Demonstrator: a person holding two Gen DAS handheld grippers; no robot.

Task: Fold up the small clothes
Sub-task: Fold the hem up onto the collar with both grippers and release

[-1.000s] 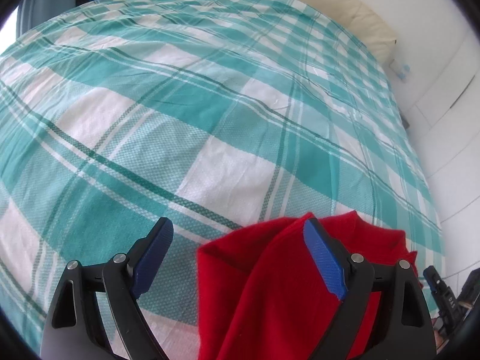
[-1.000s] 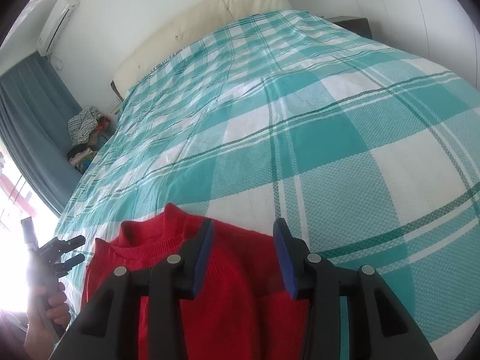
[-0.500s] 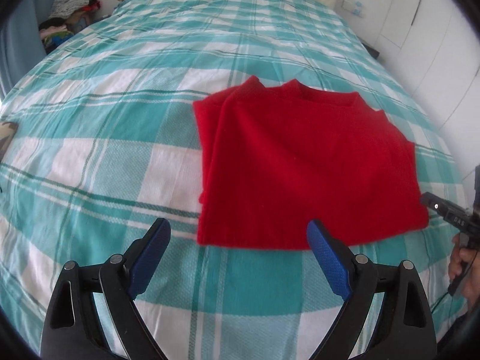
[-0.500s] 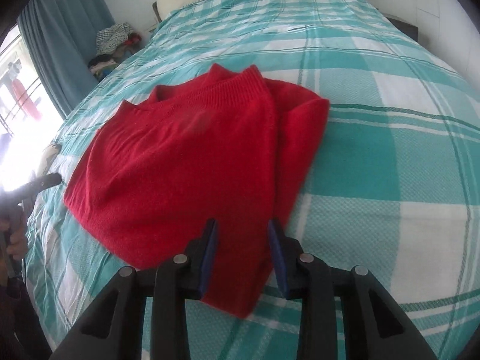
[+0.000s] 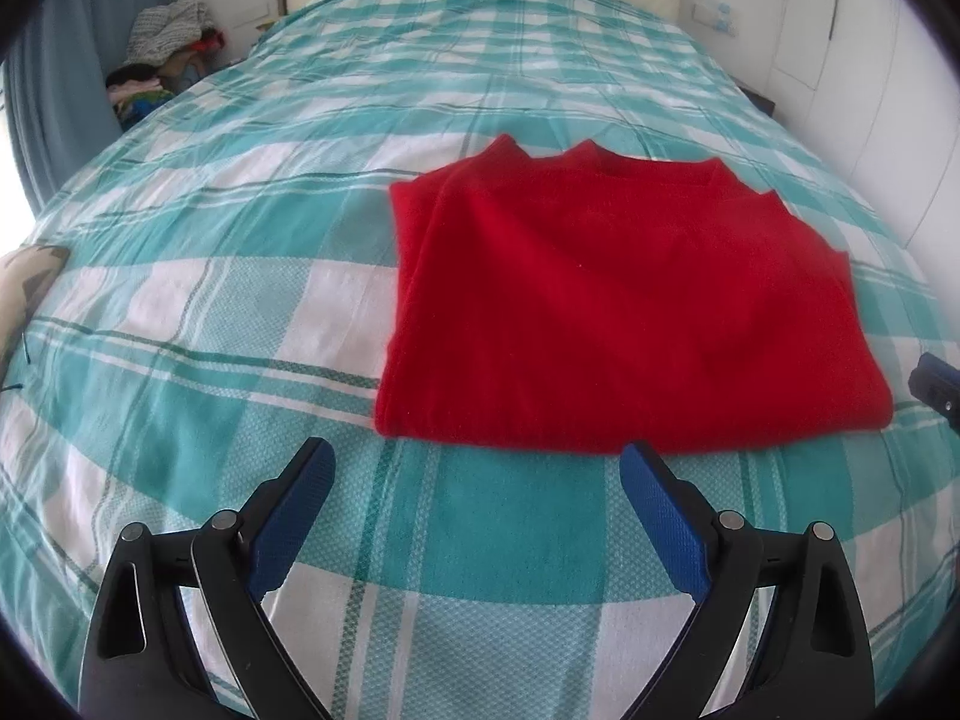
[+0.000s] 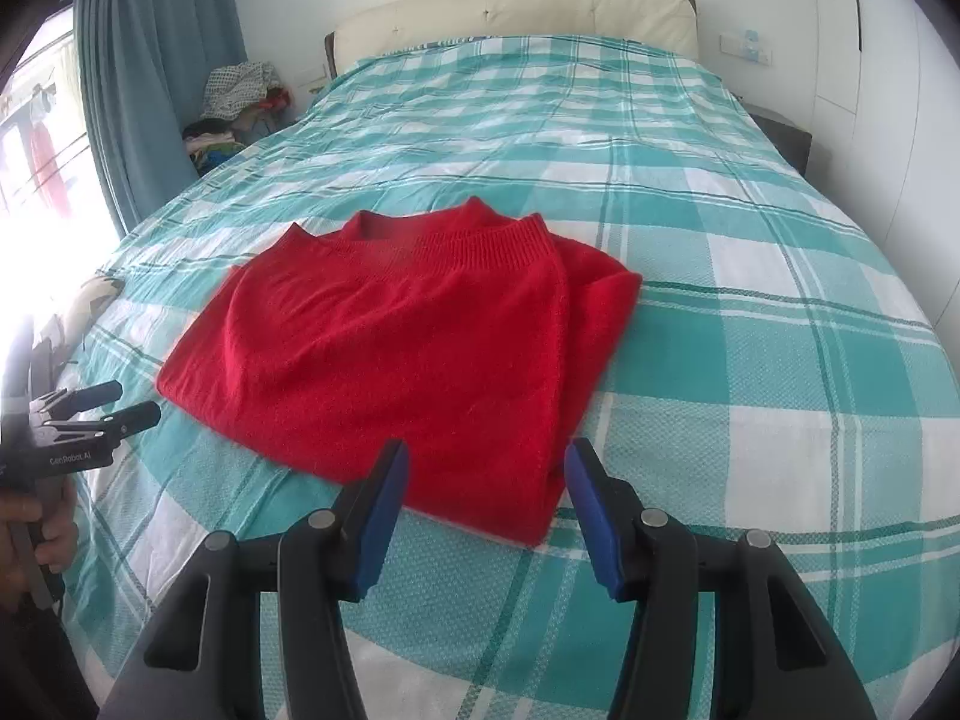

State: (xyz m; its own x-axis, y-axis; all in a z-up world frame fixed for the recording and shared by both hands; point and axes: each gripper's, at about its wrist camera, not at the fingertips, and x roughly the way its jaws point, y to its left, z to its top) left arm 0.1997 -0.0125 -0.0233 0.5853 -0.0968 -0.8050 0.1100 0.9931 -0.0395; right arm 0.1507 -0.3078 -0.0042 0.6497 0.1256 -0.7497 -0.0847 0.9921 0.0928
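A red knit sweater [image 5: 618,312] lies folded flat on the teal and white checked bedspread [image 5: 240,300], its collar toward the headboard. It also shows in the right wrist view [image 6: 420,348], with a sleeve layer folded along its right side. My left gripper [image 5: 477,510] is open and empty, held back from the sweater's near hem. My right gripper [image 6: 486,498] is open and empty, just short of the sweater's near right corner. The left gripper also shows at the left edge of the right wrist view [image 6: 114,405], apart from the sweater.
A cream headboard [image 6: 516,12] stands at the far end of the bed. A pile of clothes [image 6: 240,96] sits by the blue curtain [image 6: 150,78] on the left. White wardrobe doors [image 6: 888,90] line the right side.
Both grippers pulled back from the sweater, which now lies folded flat. The right gripper's jaws widened from nearly closed on the fabric to open. The left stayed open.
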